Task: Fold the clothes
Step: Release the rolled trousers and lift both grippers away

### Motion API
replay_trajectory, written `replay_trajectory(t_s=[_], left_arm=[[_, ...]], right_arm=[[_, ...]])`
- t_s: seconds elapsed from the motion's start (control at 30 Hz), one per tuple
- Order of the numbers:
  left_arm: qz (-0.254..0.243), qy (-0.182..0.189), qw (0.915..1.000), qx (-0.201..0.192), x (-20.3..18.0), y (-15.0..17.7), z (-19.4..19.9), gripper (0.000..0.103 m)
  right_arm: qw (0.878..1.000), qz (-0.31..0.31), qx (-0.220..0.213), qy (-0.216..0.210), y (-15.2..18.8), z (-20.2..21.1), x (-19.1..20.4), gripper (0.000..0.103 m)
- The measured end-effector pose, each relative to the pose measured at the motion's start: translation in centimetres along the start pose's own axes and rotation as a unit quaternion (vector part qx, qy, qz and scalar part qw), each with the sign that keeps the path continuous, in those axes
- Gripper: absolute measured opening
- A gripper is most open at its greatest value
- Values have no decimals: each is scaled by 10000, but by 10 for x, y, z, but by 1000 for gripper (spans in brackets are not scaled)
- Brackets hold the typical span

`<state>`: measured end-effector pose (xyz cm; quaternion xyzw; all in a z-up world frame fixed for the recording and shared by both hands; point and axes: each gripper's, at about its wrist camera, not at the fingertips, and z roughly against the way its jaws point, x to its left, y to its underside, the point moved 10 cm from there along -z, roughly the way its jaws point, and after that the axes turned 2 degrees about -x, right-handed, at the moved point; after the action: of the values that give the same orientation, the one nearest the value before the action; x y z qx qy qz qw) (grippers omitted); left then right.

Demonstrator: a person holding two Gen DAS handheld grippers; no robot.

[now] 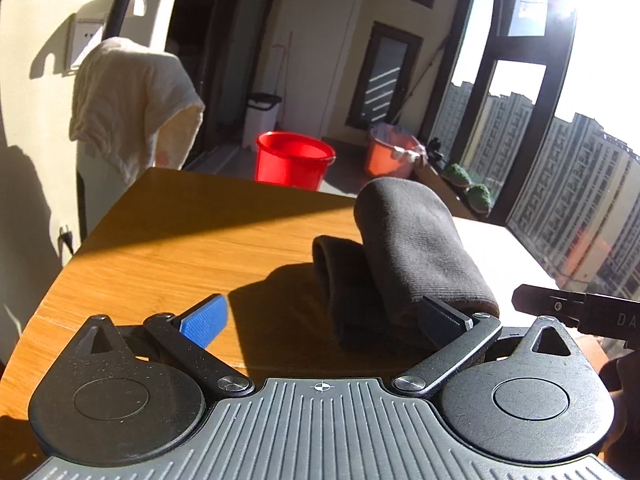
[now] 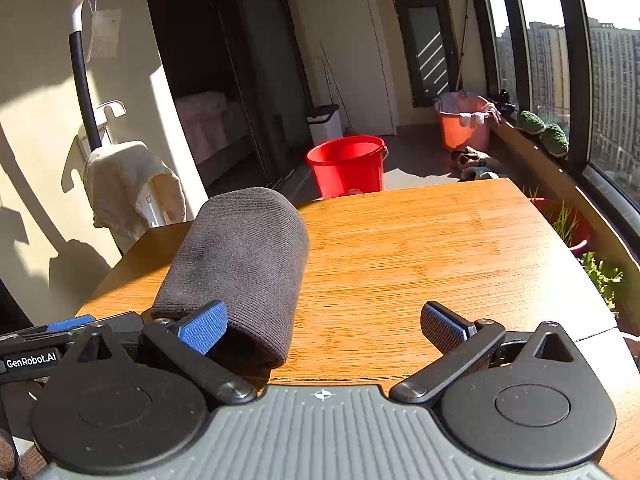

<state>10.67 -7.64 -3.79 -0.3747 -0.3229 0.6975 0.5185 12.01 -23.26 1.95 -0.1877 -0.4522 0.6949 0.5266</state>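
Dark grey ribbed knit, the folded garment (image 1: 420, 252) lies on the honey-coloured wooden bench (image 1: 168, 240) as a thick, rounded bundle, its fold bulging upward like a soft roll with a second, flatter layer showing underneath at its left side. In the left wrist view it sits at about 1 o'clock, its near end touching the inner face of the right-hand finger of the left gripper (image 1: 324, 320), whose jaws stand wide apart with nothing clamped between them. In the right wrist view the same bundle (image 2: 240, 264) lies at about 10 o'clock, its near end resting against the blue pad of the left-hand finger of the right gripper (image 2: 324, 328); those jaws are also spread wide and hold nothing. Strong sunlight falls across the bench, and the garment throws a hard shadow toward the left gripper. Beyond the far edge of the bench, at 12 o'clock, a red bucket (image 2: 348, 166) stands on the floor, and a pale cloth (image 1: 132, 104) hangs draped at 10 o'clock near the wall.
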Motion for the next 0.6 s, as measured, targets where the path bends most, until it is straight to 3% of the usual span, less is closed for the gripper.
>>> replay_trajectory(t_s=[0.23, 0.4, 0.6], left_arm=[[-137, -410, 9976, 540, -11, 58, 26, 103], [-285, -581, 9966, 519, -8, 64, 24, 103], [-349, -687, 9956, 526, -6, 62, 20, 103]], right_arm=[[9978, 241, 367, 494, 53, 30, 3, 103], [9916, 408, 833, 897, 67, 17, 3, 103], [9910, 423, 696, 1066, 70, 18, 1, 103]])
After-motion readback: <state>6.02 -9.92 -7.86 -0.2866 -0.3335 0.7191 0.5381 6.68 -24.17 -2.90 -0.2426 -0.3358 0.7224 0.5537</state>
